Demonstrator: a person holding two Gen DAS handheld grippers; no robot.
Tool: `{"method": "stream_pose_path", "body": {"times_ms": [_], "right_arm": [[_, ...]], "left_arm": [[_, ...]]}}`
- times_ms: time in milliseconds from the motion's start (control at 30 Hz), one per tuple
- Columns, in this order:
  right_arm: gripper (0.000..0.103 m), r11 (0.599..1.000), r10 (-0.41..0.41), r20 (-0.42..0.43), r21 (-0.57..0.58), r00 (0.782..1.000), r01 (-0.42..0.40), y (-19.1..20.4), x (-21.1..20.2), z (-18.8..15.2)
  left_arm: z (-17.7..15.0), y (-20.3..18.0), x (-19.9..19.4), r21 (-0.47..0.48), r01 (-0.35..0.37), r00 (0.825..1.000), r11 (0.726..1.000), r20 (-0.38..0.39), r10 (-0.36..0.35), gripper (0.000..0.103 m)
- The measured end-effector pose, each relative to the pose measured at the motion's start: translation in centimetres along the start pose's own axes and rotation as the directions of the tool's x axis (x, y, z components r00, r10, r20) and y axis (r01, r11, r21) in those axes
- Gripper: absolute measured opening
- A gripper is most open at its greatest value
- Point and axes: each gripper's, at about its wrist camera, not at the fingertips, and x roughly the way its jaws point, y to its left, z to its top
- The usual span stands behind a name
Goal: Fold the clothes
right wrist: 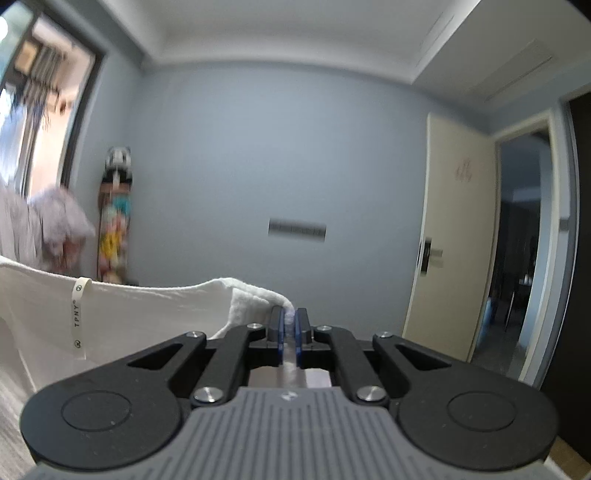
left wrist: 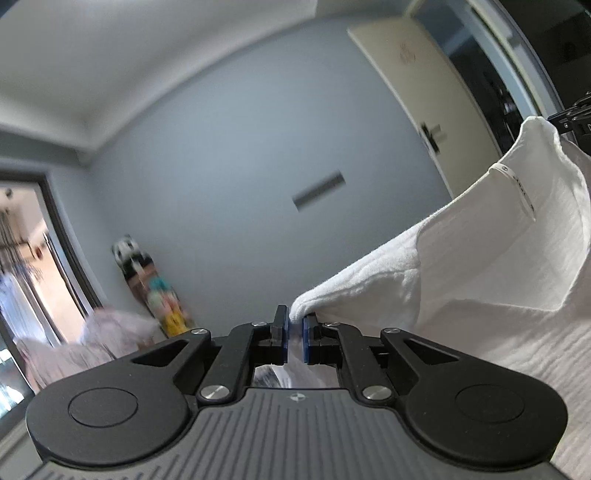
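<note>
Grippers hold a white shirt (left wrist: 480,258) stretched between them, the left gripper (left wrist: 294,330) and right gripper (right wrist: 290,325) each clenched on a corner.

Both wrist views level, sharing wall (left wrist: 221,166).

A pale blue-grey wall (right wrist: 280,155) meets a white ceiling (right wrist: 288,29), with a cream door (right wrist: 454,236) ajar at right and a bright dark-framed window (right wrist: 40,110) at left.
</note>
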Motion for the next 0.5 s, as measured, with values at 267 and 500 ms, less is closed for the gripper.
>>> {"method": "stream_pose_path", "body": {"times_ms": [267, 500], "right_arm": [[0.006, 0.998, -0.017, -0.194, -0.062, 0.981, 0.005, 2.7, 14.6, -6.7], [0.006, 0.998, -0.018, -0.337, -0.056, 0.941, -0.001, 5.2, 28.3, -15.1]], "left_arm": [[-5.3, -3.8, 15.5, 0.013, 0.029, 0.983, 0.999, -0.179, -0.026, 0.008], [-12.5, -6.7, 26.7, 0.02, 0.046, 0.937, 0.999, -0.347, -0.036, 0.008]]}}
